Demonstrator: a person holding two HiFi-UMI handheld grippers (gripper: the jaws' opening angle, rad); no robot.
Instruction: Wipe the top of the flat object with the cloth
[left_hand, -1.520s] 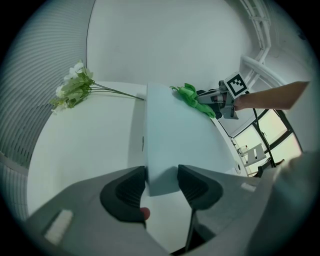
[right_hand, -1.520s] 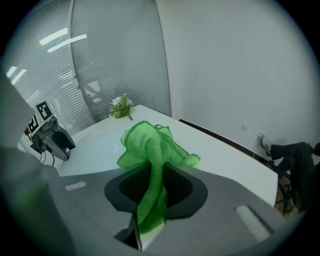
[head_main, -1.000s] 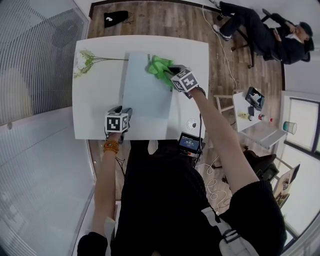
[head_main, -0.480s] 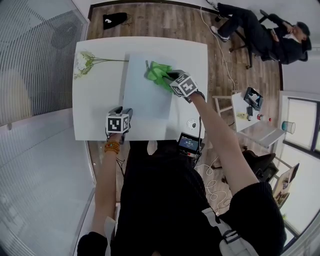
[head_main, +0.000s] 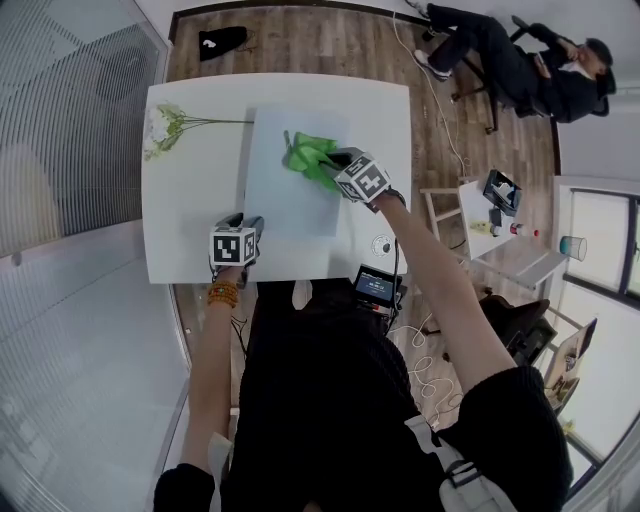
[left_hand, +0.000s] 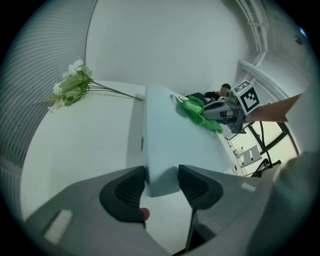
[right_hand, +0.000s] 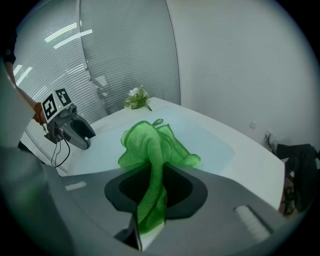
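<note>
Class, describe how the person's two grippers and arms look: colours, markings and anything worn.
The left gripper and right gripper are grey with dark ribbed pads; each carries a white cube with black square markers. A black cable hangs from the left one. The person wears a black top leaving the forearms bare, and an orange bead bracelet.

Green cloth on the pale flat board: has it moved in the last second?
Yes. The green cloth, held in the right gripper, slid from the far edge of the pale flat board, toward the person.

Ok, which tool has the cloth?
The right tool, shut on the green cloth; the left tool only clamps the flat object at its near edge.
</note>
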